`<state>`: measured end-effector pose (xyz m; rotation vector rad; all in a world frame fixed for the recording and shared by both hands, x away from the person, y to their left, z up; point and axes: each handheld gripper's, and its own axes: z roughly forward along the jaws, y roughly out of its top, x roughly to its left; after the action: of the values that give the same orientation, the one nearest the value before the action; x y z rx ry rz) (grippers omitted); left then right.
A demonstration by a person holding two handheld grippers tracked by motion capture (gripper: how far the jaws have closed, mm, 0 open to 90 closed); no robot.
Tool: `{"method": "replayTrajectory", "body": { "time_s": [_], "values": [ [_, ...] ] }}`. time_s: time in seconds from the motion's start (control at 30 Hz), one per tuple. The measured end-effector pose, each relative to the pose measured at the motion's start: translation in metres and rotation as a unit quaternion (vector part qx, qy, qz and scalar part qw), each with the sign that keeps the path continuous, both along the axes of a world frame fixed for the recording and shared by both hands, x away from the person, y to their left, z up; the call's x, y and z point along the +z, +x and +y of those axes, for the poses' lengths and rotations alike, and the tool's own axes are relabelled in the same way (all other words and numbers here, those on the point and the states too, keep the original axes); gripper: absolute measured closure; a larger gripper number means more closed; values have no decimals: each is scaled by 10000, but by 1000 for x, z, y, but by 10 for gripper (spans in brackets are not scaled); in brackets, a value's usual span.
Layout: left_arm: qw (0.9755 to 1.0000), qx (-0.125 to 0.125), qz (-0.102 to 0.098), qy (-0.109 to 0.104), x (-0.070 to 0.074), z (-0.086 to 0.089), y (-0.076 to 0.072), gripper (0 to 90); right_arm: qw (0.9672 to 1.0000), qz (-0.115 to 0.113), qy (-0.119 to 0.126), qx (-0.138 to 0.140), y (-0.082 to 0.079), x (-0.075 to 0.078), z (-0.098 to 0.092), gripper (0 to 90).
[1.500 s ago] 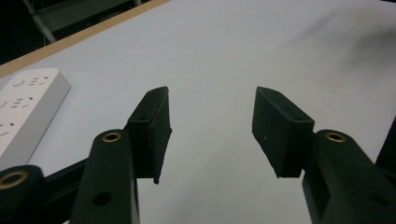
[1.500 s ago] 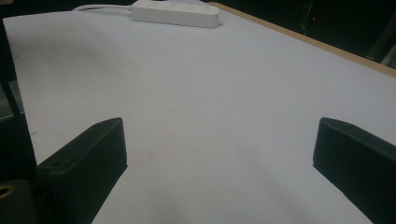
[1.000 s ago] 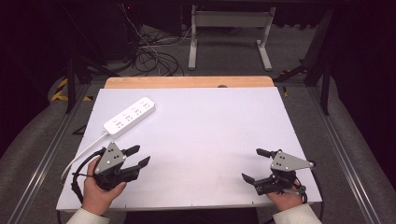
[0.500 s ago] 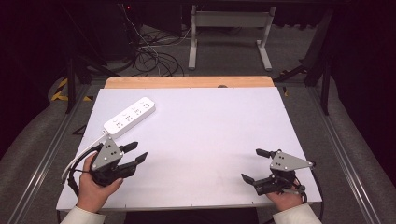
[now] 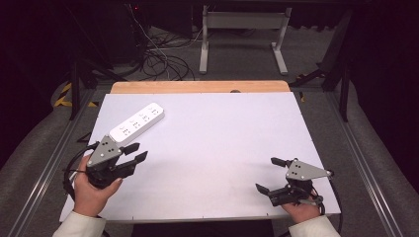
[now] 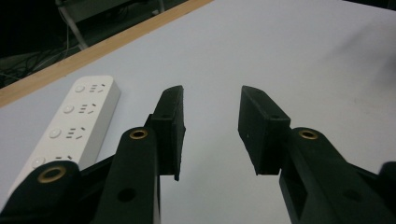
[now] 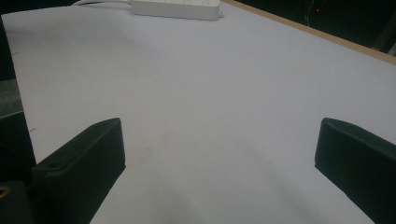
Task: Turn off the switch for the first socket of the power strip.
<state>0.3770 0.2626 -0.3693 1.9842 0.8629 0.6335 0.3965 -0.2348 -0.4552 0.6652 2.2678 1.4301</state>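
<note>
White power strip point(image 5: 137, 123) lay flat on the tabletop point(image 5: 222, 133) at far left, angled, nothing touching it; likely set there within the left hand's reach. Left gripper point(image 5: 134, 157) was held just near of the strip, pointing far-right, fingers point(image 6: 170, 126) apart on nothing. Right gripper point(image 5: 269, 175) sat low at near right, well apart from the strip, fingers point(image 7: 84, 161) spread wide, empty

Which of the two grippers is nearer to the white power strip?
Left. The left gripper is open just in front of the power strip, near its cable end; the right gripper is open at the table's opposite near corner.
</note>
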Motion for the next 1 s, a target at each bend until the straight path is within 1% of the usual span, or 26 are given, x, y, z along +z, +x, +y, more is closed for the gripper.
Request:
{"method": "replayTrajectory", "body": {
  "time_s": [0.03,0.07,0.1,0.13,0.17,0.2,0.23,0.27,0.3,0.33,0.37,0.4,0.47,0.5,0.6,0.63,0.67,0.77,0.8,0.83,0.93,0.97,1.0],
  "values": [
    [10000,-32,51,-18,3,3,3,688,10000,11,-10,-1,0,0,0,22],
    [10000,-32,51,-18,3,3,3,704,10000,22,-2,2,0,0,0,22],
    [9999,-50,107,-28,5,4,5,711,10000,31,-6,13,0,0,0,22],
    [9999,-67,155,11,7,7,8,739,10000,28,-16,23,0,0,1,22],
    [9999,-67,155,11,7,7,8,760,10000,28,-16,23,0,0,1,22],
    [9997,-98,207,16,8,8,11,777,10000,29,-4,22,0,0,1,22],
    [9996,-101,262,33,9,9,13,806,10000,32,-4,22,0,0,1,22],
    [9992,-157,368,47,9,10,16,806,10000,32,-4,22,0,0,1,22],
    [9986,-206,488,39,10,11,19,836,10000,28,-18,19,0,0,1,22],
    [9984,-107,552,70,10,11,23,866,10000,32,-12,22,0,0,1,22],
    [9984,-107,552,70,10,11,23,879,10000,34,-12,27,0,0,1,22],
    [9983,-21,576,118,10,12,25,895,10000,39,-18,42,0,0,2,22],
    [9981,87,599,116,10,14,30,896,10000,28,-20,42,0,0,2,22],
    [9977,111,657,130,10,16,32,898,10000,30,-21,43,0,0,2,22],
    [9972,215,708,89,9,18,37,899,10000,34,-20,45,0,-1,2,22],
    [9969,220,756,77,9,19,39,899,10000,42,-15,45,0,-1,2,22],
    [9962,224,847,27,9,20,41,900,10000,47,-21,42,0,-1,2,22],
    [9956,324,876,48,8,22,45,900,10000,41,-26,40,0,-1,2,22],
    [9952,397,889,113,7,23,49,900,10000,39,-25,43,0,-1,2,22],
    [9952,397,889,113,7,23,49,900,10000,41,-27,46,0,-1,2,22],
    [9942,454,954,216,6,23,55,900,10000,37,-38,53,0,-1,2,22],
    [9935,494,994,245,6,24,59,900,10000,35,-39,51,0,-1,2,22],
    [9934,529,967,305,6,25,61,900,10000,32,-41,51,0,-1,2,22]
  ]
}}
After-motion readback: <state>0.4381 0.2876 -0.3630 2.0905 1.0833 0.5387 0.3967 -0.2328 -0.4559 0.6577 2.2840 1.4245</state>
